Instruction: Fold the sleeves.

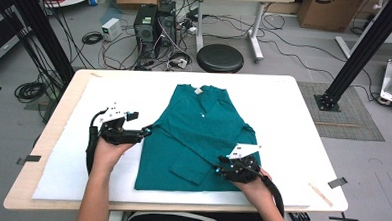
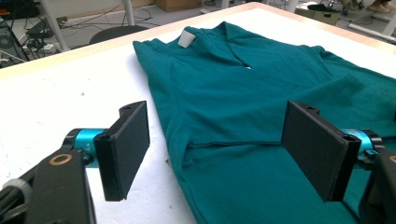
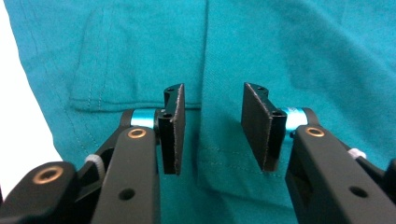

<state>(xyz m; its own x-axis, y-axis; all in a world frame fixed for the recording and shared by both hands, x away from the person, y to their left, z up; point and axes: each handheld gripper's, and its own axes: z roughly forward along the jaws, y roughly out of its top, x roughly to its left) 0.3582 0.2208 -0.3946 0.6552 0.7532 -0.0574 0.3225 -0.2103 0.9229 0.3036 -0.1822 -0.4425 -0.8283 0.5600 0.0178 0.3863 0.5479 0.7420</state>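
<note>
Item: teal shirt, flat at frame centre on white-covered tabletop, sleeves folded inward.
Right hand-held gripper: lower right, jaws part open, nothing pinched, above folded sleeve hem.
Left hand-held gripper: jaws wide, empty, at left edge.
Handling: best lowered squarely, catching the fold's layers together.

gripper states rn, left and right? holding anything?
Left gripper: open wide, holding nothing, at the left edge of the teal shirt.
Right gripper: open, nothing pinched; jaws over a folded edge of the shirt near its hem.
</note>
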